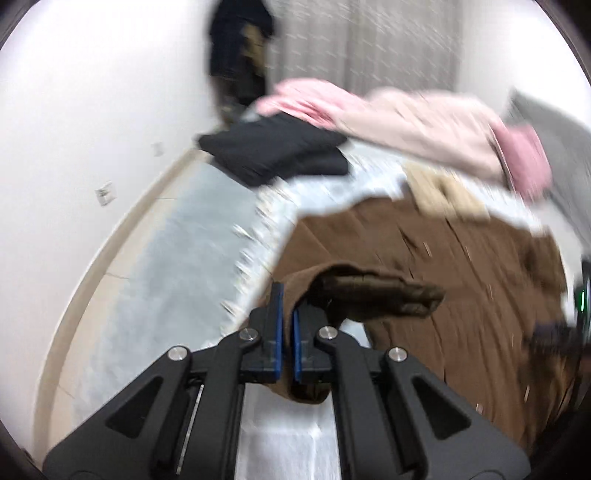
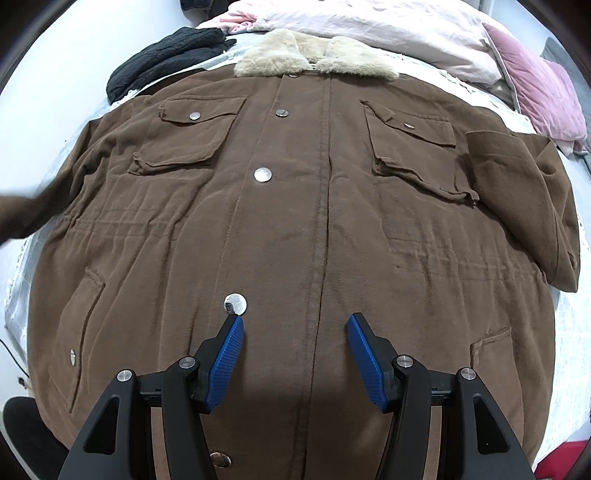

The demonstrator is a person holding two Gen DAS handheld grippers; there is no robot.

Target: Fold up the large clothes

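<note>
A large brown coat (image 2: 303, 206) with a beige fur collar (image 2: 314, 53) lies flat, front up and buttoned, on the bed (image 2: 569, 332). Its right sleeve (image 2: 532, 192) is folded in along its side. My right gripper (image 2: 293, 321) is open and empty, hovering above the lower front of the coat beside a metal snap (image 2: 235, 303). My left gripper (image 1: 287, 295) is shut on the coat's left sleeve cuff (image 1: 369, 291) and holds it lifted off the bed; the coat (image 1: 461, 280) spreads to its right. The left wrist view is motion-blurred.
A folded black garment (image 2: 166, 55) lies at the bed's far left, also in the left wrist view (image 1: 273, 151). Pale pink bedding (image 2: 369, 22) and a pink pillow (image 2: 539, 85) sit at the head. A white wall (image 1: 92, 110) and floor strip run left of the bed.
</note>
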